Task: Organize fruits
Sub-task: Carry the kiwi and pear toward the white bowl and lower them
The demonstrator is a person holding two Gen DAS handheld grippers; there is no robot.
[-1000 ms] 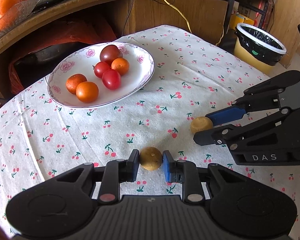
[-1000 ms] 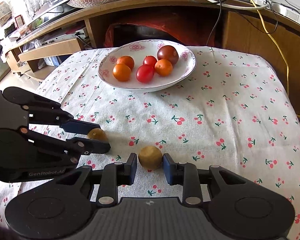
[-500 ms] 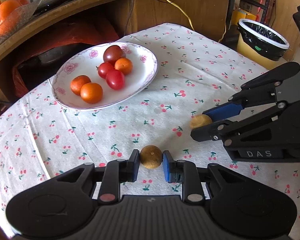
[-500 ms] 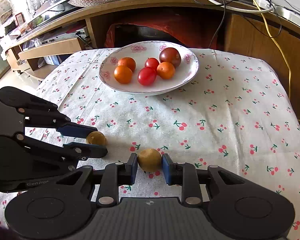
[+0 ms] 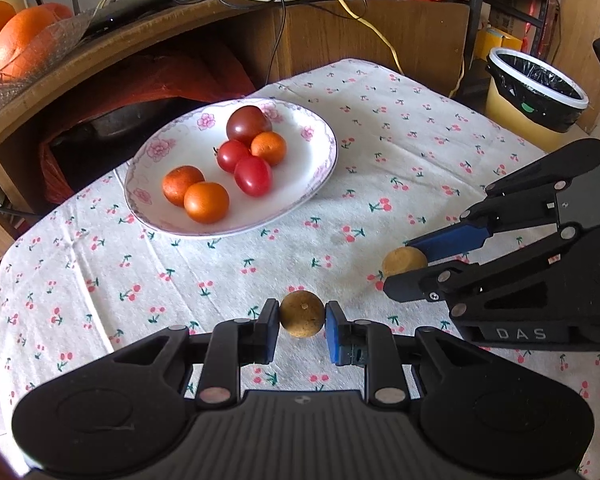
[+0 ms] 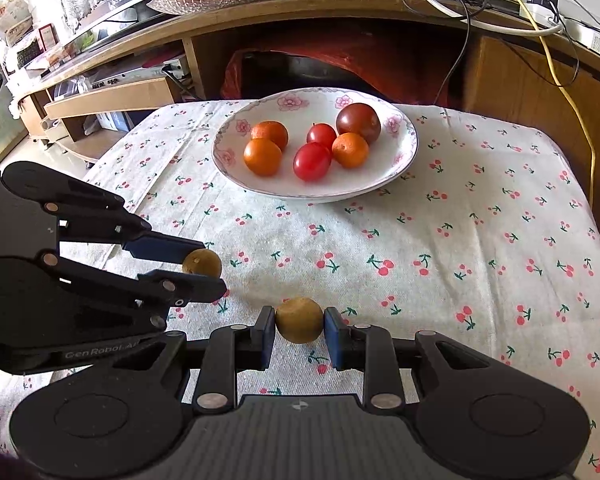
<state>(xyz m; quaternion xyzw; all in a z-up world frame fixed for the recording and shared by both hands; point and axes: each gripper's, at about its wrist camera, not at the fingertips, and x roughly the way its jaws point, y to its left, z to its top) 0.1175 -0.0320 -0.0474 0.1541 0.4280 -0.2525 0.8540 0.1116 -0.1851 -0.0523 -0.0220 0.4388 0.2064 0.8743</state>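
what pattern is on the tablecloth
The tablecloth is white with small red cherries on green stems, clearest in the right wrist view.

Glossy glazed plate (image 5: 320,168) on matt printed cloth (image 5: 380,120); rough-skinned brown fruit (image 5: 302,313); wooden shelf (image 5: 340,28).

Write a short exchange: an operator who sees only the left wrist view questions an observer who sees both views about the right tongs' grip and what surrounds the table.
Operator: From the side I can't tell. Do both pads of the right tongs touch their brown fruit?
Observer: Yes. In the right wrist view the right tongs are shut on the brown fruit, one pad against each side.
Operator: What stands past the table on my left?
Observer: A low wooden shelf, cluttered with small things.
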